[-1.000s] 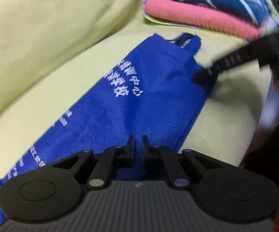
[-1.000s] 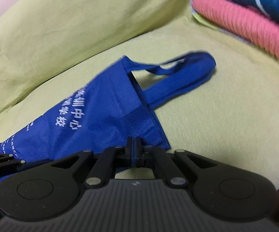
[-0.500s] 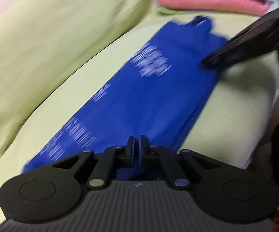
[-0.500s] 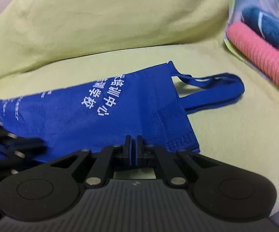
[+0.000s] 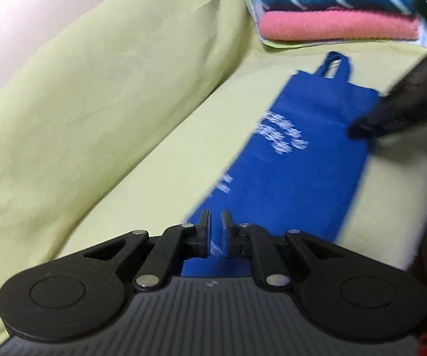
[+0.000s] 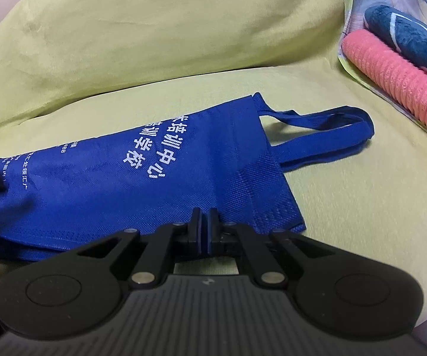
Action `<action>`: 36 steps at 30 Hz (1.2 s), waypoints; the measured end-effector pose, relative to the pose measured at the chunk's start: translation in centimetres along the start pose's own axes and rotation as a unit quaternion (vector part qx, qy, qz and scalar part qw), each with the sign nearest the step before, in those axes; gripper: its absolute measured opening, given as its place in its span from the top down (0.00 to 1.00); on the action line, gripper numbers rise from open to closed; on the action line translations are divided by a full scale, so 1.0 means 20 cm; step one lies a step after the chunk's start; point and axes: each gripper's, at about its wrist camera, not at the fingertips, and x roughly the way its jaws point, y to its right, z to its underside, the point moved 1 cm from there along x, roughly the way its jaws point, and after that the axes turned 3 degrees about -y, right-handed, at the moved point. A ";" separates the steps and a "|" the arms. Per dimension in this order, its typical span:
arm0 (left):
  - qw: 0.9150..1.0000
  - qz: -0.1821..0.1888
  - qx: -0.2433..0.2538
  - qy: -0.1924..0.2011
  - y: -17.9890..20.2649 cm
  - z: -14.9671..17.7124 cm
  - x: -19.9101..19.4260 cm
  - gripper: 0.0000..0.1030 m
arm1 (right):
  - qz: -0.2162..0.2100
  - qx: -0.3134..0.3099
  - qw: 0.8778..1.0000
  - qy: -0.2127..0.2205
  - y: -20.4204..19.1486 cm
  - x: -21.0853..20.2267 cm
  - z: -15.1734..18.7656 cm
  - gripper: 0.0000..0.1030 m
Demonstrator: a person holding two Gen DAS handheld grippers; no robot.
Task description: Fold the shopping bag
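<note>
Fingers of the left gripper (image 5: 215, 231) stand slightly apart and are opening, with blue cloth showing through the gap between them; whether the pads touch that cloth cannot be told. Just beyond them lies the one shopping bag (image 5: 284, 175), a long folded blue strip that runs away from the left fingers toward the upper right, its white print blurred in the left wrist view. At its far end a single loop of handles (image 5: 335, 66) pokes out.

On the bag's right edge, in the same view, the right gripper (image 5: 358, 129) reaches in from the right as a dark, blurred shape, its tip on the cloth. In the right wrist view the right gripper (image 6: 204, 222) has its two fingers pressed together, clamped on the near edge of the bag (image 6: 142, 172), close to the corner by the handles (image 6: 326, 132), which lie flat as two straps, one upon the other.

The bag rests on a yellow-green sofa seat (image 6: 361, 207), with one back cushion (image 6: 160, 23) of the same colour behind it. Well apart, at the far right, sit two folded towels: one pink towel (image 6: 397, 101) below and one dark blue patterned towel (image 6: 406, 38) on top of it.
</note>
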 end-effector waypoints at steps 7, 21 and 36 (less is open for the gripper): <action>0.990 -0.034 0.000 -0.137 -0.15 0.17 0.26 0.92 | -0.002 -0.003 1.000 -0.002 0.01 0.01 0.00 1.00; 0.983 -0.086 -0.126 -0.104 -0.28 0.04 0.14 0.87 | -0.005 0.012 1.000 -0.001 0.02 0.02 0.00 1.00; 0.996 -0.019 -0.081 -0.034 -0.21 -0.06 -0.18 0.69 | -0.005 0.015 1.000 -0.002 0.02 0.02 -0.01 1.00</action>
